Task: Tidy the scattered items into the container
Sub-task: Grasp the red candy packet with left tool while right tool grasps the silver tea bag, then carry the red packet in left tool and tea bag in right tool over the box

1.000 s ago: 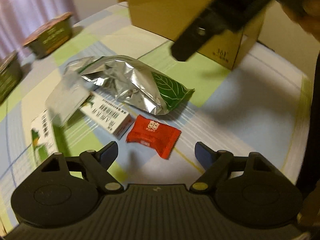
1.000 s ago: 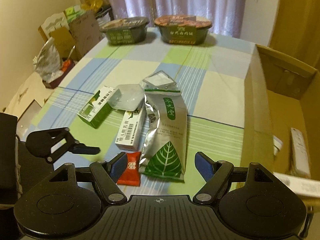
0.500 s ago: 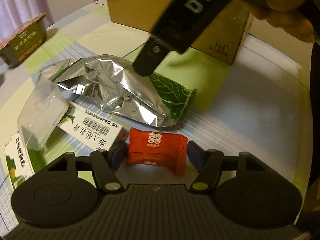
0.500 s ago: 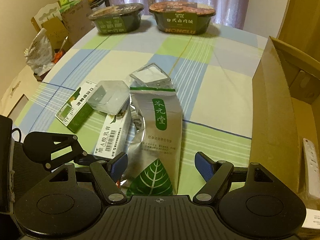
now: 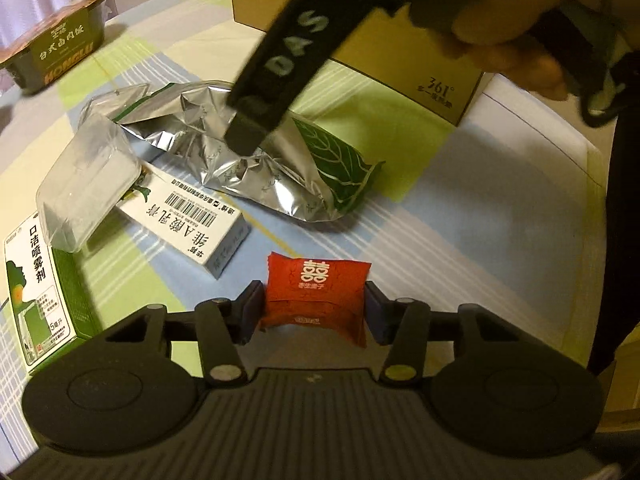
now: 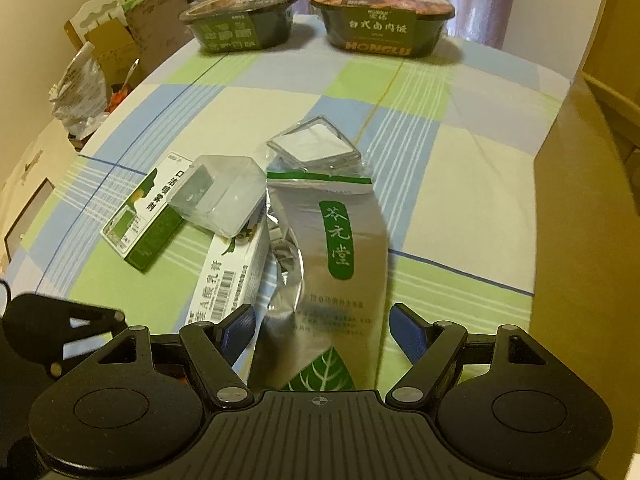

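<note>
The cardboard box (image 5: 404,60), stiff and matte, is seen standing at the far side of the checked bench (image 5: 500,208). The crinkled foil pouch (image 6: 332,264) is now straddled by the spread right hand-held gripper (image 6: 322,330), brought lower than a second ago. The small red sachet (image 5: 316,294), a glossy pillow shape, is now pinched by the left hand-held gripper (image 5: 314,310), spread a second earlier; boxing can follow.
</note>
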`<state>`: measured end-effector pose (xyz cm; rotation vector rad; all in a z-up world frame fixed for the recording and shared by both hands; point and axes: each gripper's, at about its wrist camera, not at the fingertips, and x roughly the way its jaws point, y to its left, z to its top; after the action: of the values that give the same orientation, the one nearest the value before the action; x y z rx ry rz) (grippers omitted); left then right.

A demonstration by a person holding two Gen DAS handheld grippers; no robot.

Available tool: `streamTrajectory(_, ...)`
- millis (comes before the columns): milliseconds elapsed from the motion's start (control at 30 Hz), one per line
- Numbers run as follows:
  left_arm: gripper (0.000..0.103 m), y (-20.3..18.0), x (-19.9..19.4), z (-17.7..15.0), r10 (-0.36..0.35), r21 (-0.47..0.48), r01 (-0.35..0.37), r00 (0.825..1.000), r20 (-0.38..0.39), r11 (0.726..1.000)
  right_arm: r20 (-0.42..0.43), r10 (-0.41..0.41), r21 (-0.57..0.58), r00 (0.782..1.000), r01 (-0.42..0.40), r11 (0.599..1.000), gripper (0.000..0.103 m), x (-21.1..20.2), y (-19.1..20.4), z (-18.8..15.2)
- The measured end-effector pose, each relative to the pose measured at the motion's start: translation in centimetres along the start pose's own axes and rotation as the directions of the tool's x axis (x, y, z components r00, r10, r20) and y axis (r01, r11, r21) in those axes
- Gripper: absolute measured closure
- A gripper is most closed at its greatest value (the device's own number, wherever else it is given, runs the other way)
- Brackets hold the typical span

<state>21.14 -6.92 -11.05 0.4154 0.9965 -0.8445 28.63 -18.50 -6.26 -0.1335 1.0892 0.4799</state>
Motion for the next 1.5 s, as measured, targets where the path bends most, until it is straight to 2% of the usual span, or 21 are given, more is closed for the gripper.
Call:
streamTrajectory(167,0.054,0.1,-0.2,-0.3,-0.010,-0.006,0.010,1.000,0.011,1.000,-0.021,0.027,0.052,0.999,-0.026,0.998,0.023,1.6,-1.2,1.2)
streamTrajectory(433,0.045,0.6,-0.1,-0.1,-0.035,-0.044,0.037,0.999,0.027,0.998,-0.083,0.031,0.031,0.996,-0.028,0.999,0.024,3.7,-1.4,2.2)
streamTrajectory(500,0.045,0.7,0.0,-0.1,-0.040,-0.052,0.041,0.999,0.029,0.998,-0.085,0.029,0.025,0.996,-0.027,0.999,0.038,3.9,-1.3,2.0)
streamTrajectory(533,0.045,0.7,0.0,-0.1,-0.044,-0.059,0.046,0.999,0.029,0.997,-0.082,0.031,0.026,0.996,-0.028,0.999,0.042,3.8,-1.2,1.9)
streamTrajectory(567,0.045,0.8,0.0,-0.1,-0.046,-0.067,0.048,0.999,0.030,0.997,-0.079,0.021,0.023,0.997,-0.019,1.000,0.056,3.7,-1.2,1.9)
streamTrajectory(633,0.049,1.0,0.0,0.0,-0.042,-0.085,0.044,0.999,0.031,0.995,-0.074,0.012,0.012,0.997,-0.011,1.000,0.057,3.4,-0.9,1.6)
streamTrajectory(667,0.053,1.2,-0.1,0.0,-0.038,-0.095,0.041,0.999,0.032,0.995,-0.071,0.007,0.007,0.997,-0.007,1.000,0.058,3.2,-0.7,1.4)
streamTrajectory(800,0.056,1.4,-0.3,-0.1,-0.043,-0.131,0.047,0.998,0.034,0.990,-0.063,-0.020,0.005,0.998,0.020,1.000,0.058,2.1,-0.1,0.2)
streamTrajectory(1300,0.058,-0.8,-1.8,-0.6,0.016,-0.146,-0.011,0.999,0.032,0.989,-0.006,-0.083,0.136,0.997,0.083,0.987,0.058,-6.2,0.3,-6.5)
streamTrajectory(1500,0.058,-2.1,-4.0,-0.8,0.040,-0.211,-0.027,0.998,0.056,0.977,0.017,-0.093,0.166,0.995,0.089,0.982,0.058,-9.2,1.1,-8.7)
